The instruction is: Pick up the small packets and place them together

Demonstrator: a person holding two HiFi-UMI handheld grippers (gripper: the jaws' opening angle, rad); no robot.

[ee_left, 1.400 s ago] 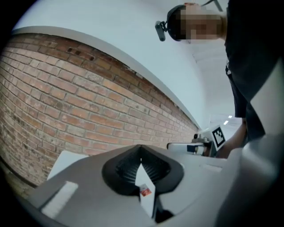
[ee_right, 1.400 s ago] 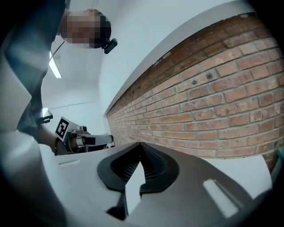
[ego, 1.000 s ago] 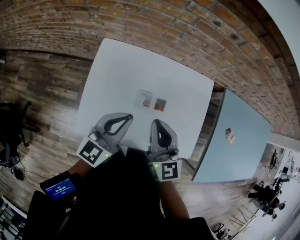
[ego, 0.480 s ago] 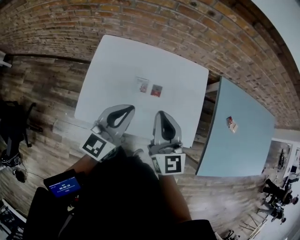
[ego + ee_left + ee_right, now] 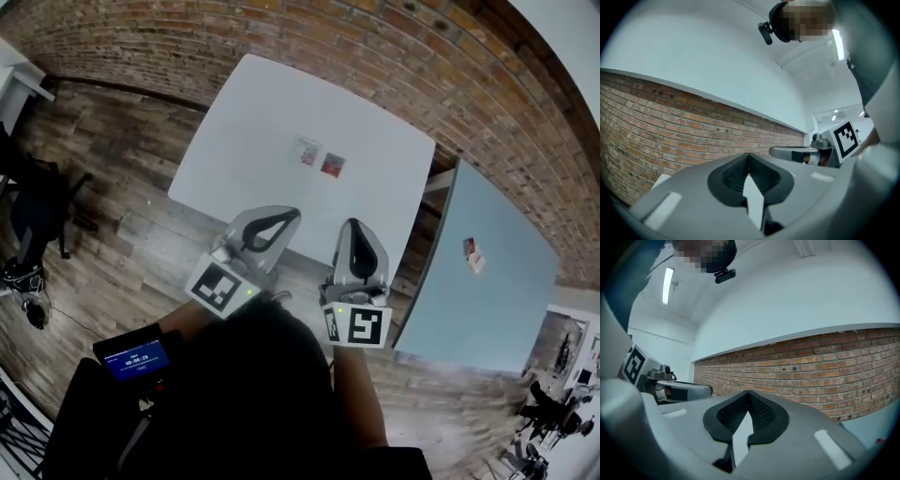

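Left hand-held gripper [image 5: 287, 217]: clenched, with nothing between its pads; held level by the near edge of the white worktop [image 5: 246, 117].
Right hand-held gripper [image 5: 355, 228]: clenched and empty too, level, just to the right of the left one.
Small packets: a pale packet [image 5: 307, 152] and a red packet [image 5: 332, 166] lie flat just beside each other, ahead of both hand-held grippers and well apart from them.
Third packet [image 5: 472, 251]: on the blue-grey worktop [image 5: 487, 309], off to the right of the right hand-held gripper and well apart from the pair.
Stage: the pair side by side fits a gathering already made. It equally fits one where the far packet has yet to join them. The pictures do not settle which.
Handling, as a judgement: packets this thin and flat offer little to pinch. Any grasp would want the jaws parted before the descent. It should take one edge only and leave the neighbouring packet unmoved.
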